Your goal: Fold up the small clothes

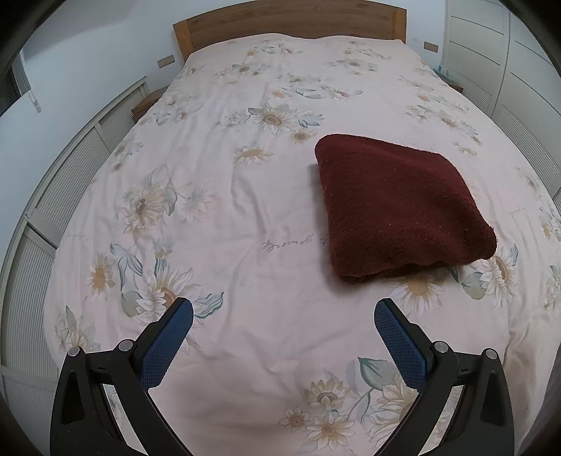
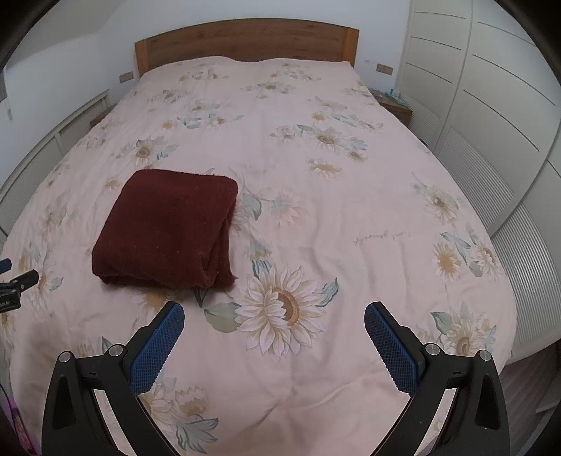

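Observation:
A dark red knitted garment (image 1: 399,207) lies folded into a thick rectangle on the floral bedspread (image 1: 245,196). In the right wrist view the same garment (image 2: 168,228) sits ahead and to the left, its layered edges facing right. My left gripper (image 1: 284,312) hovers over the bed near its foot, open, nothing between its blue pads, and the garment is ahead to its right. My right gripper (image 2: 273,315) is open too and holds nothing, above a large sunflower print. A tip of the left gripper (image 2: 21,279) shows at the far left edge.
A wooden headboard (image 1: 291,21) stands at the far end of the bed. White louvred wardrobe doors (image 2: 491,133) run along the right side, and a low white slatted panel (image 1: 70,182) along the left. A small bedside table (image 2: 394,103) sits at the far right.

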`<action>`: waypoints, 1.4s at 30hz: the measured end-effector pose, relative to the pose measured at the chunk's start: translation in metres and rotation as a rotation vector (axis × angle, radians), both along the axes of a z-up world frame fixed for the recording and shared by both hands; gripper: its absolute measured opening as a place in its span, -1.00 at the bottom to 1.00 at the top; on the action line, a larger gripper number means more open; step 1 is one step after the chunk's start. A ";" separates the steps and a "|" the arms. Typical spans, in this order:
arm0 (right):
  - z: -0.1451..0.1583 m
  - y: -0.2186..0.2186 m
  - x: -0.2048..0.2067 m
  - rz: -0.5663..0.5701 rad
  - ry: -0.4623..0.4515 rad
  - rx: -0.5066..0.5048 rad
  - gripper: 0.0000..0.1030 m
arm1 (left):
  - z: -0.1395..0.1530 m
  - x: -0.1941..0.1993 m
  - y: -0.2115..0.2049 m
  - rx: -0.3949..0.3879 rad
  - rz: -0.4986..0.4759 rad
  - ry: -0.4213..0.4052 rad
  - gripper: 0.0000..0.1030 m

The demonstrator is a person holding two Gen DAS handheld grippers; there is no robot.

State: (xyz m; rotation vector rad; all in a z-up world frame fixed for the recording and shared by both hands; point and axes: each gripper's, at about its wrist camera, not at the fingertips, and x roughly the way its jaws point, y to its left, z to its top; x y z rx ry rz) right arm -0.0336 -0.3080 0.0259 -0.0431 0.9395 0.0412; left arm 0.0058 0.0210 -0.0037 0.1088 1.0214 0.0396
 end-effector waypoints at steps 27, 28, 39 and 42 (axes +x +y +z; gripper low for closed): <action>0.001 0.004 0.002 0.028 0.007 -0.014 0.99 | 0.003 -0.001 0.001 0.010 -0.032 -0.002 0.98; 0.001 0.003 0.002 0.030 0.008 -0.014 0.99 | 0.003 -0.001 0.000 0.013 -0.032 -0.002 0.98; 0.000 0.000 0.003 0.020 0.008 -0.010 0.99 | 0.003 -0.001 0.002 0.009 -0.057 0.003 0.98; -0.001 -0.001 0.003 0.019 0.009 -0.008 0.99 | 0.003 -0.001 0.002 0.007 -0.061 0.000 0.98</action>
